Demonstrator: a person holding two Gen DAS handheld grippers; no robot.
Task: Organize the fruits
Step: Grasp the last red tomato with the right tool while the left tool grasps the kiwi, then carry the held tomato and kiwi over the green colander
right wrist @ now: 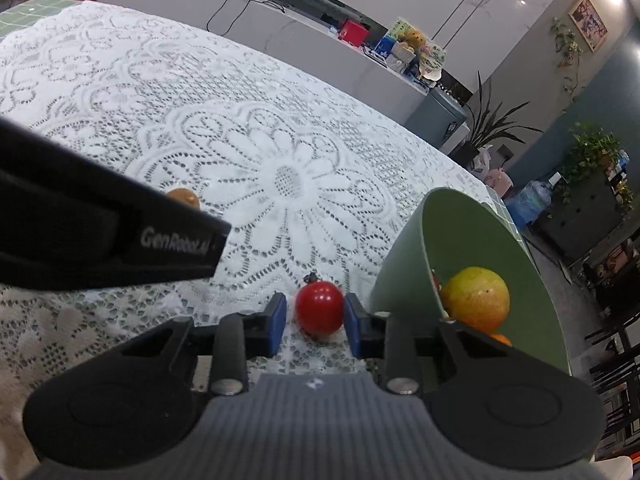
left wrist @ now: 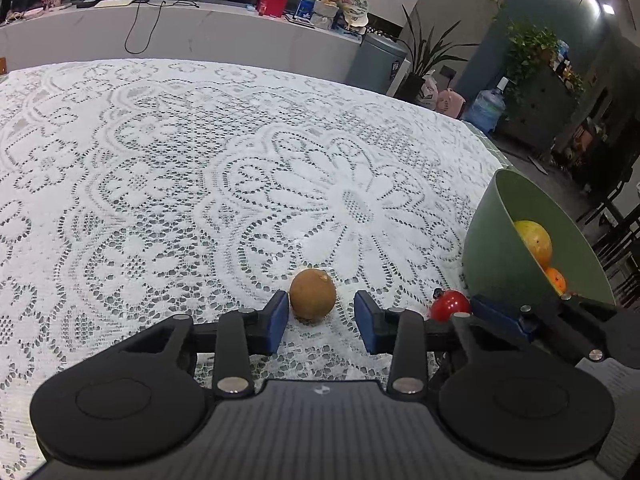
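both claws, left claw point(left wrist: 322, 316) and right claw point(right wrist: 316, 318), gape low.

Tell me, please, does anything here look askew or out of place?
Yes: the green bowl appears tipped, mouth facing sideways, with a yellow fruit inside. A brown fruit and a red tomato sit loose on the lace tablecloth.

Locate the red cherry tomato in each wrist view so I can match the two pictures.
Left wrist view: the red cherry tomato sits low and right of centre, partly behind the right gripper, just left of the green bowl.
Right wrist view: it is low and central, between the blue pads of the right gripper.
Shared landmark: the green bowl, immediately right of the tomato in both.
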